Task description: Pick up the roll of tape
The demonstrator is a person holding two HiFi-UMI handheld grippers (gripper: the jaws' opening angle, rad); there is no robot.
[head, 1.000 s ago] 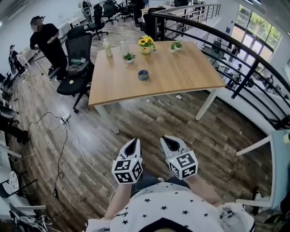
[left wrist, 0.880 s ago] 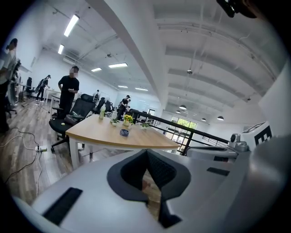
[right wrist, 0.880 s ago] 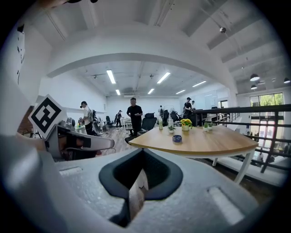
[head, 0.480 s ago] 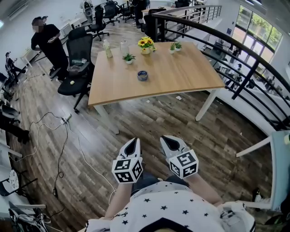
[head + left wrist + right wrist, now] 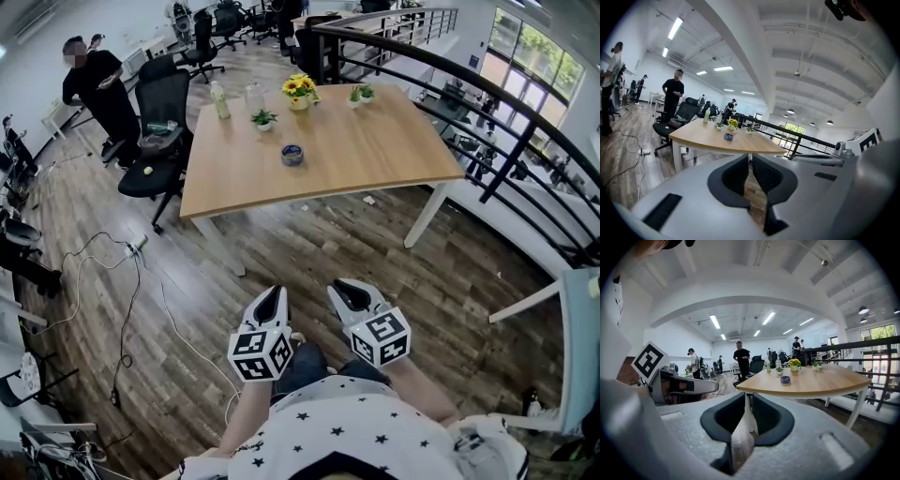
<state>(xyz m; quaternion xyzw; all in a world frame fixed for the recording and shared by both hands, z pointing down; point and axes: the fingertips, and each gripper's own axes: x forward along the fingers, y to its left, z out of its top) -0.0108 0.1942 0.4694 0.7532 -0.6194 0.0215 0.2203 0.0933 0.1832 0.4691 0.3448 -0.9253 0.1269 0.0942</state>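
The roll of tape [image 5: 292,155], a small dark blue ring, lies flat near the middle of the wooden table [image 5: 375,159], well ahead of me. It also shows small in the left gripper view as the tape [image 5: 728,137] and in the right gripper view as the tape [image 5: 785,379]. My left gripper [image 5: 272,296] and right gripper [image 5: 345,290] hang side by side close to my body, over the floor and far short of the table. The jaws of the left gripper [image 5: 750,161] and of the right gripper [image 5: 751,401] are opening to a narrow slit, with nothing between them.
A sunflower pot [image 5: 298,90], small plants [image 5: 264,119] and bottles [image 5: 220,99] stand at the table's far side. Black office chairs [image 5: 159,141] and a standing person [image 5: 98,84] are at the left. Cables [image 5: 131,281] cross the floor. A black railing [image 5: 487,103] runs along the right.
Both grippers keep their place in front of my body. The view has drifted slightly, so the table and tape sit a touch further left.
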